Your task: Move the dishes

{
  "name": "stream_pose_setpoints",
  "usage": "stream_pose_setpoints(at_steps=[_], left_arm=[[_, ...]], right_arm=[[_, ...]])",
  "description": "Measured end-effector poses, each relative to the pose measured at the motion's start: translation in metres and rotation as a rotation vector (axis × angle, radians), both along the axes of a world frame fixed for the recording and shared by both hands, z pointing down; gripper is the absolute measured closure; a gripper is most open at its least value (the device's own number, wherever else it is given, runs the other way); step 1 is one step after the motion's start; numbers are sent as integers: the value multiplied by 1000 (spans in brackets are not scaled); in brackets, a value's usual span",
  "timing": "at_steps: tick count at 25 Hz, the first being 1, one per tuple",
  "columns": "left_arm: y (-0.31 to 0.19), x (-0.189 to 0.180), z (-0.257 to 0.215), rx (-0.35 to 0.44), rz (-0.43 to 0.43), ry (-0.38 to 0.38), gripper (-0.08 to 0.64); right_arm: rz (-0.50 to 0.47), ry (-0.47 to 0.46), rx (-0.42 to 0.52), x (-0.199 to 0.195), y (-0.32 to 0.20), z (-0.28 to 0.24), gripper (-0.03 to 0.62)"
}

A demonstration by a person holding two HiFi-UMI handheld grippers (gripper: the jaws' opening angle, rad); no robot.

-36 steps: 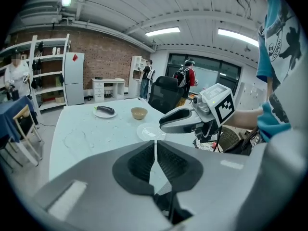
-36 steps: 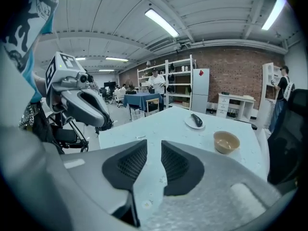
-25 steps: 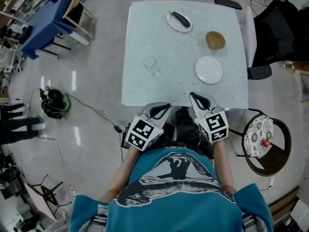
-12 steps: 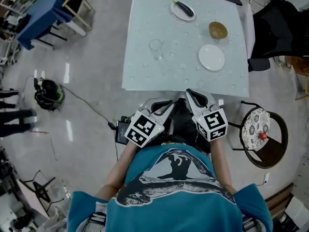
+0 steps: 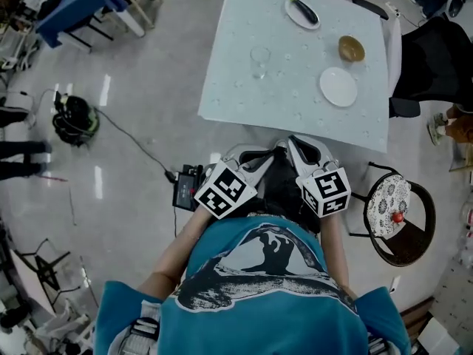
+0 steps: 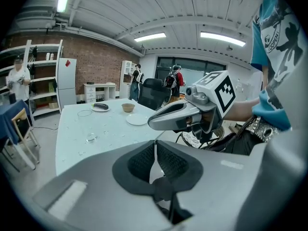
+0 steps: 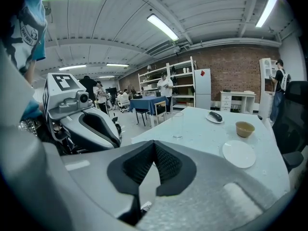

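Both grippers are held short of the table's near edge, close to the person's waist. The left gripper and right gripper are each pinched closed, pads meeting on nothing. The dishes sit well apart from them on the table's right half: a white plate nearest, a brown bowl just behind it, and a small plate with what looks like an eggplant at the far edge. A glass stands left of these. Bare tabletop runs along the near edge, and a black chair crowds the table's right side.
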State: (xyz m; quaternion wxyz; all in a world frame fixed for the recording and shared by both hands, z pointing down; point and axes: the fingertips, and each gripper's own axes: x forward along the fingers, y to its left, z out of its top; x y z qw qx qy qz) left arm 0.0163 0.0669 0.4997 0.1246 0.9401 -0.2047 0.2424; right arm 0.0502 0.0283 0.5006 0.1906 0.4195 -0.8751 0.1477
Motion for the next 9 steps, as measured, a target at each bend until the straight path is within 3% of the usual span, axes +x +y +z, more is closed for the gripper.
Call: stream_pose_setpoints(at_steps=[9], left_arm=[[-2, -3, 1, 0, 4, 6, 531]], right_arm=[[5, 5, -7, -3, 2, 2, 591]])
